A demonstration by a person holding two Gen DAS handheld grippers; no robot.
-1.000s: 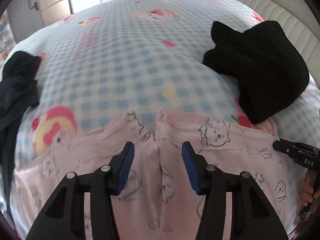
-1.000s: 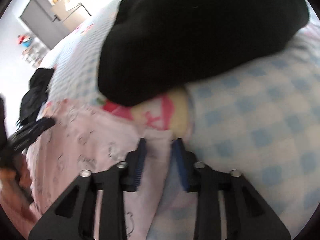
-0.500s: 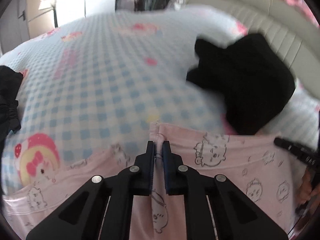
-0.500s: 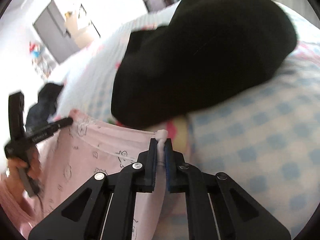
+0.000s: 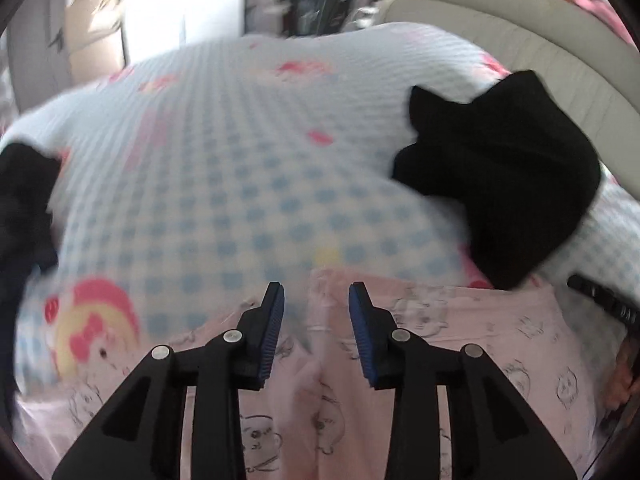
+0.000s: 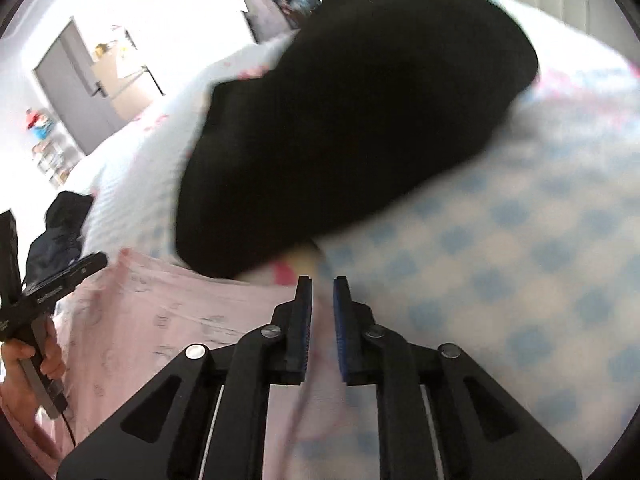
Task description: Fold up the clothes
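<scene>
Both grippers parted over the far edge of a pink garment on the bed.

At nine o'clock in the left wrist view a dark bundle [image 5: 24, 208] lies on the checked bedspread [image 5: 224, 184]. At six o'clock the left gripper [image 5: 316, 304] stands well open, holding nothing, a raised crease of the pink garment [image 5: 460, 344] between its fingers. At two o'clock lies a black folded garment [image 5: 500, 184], probably set aside to keep working room. In the right wrist view the right gripper [image 6: 319, 300] is open only narrowly, straddling the pink corner without visibly pinching it. The blurred pictures fit either releasing a laid edge or closing to grasp.
</scene>
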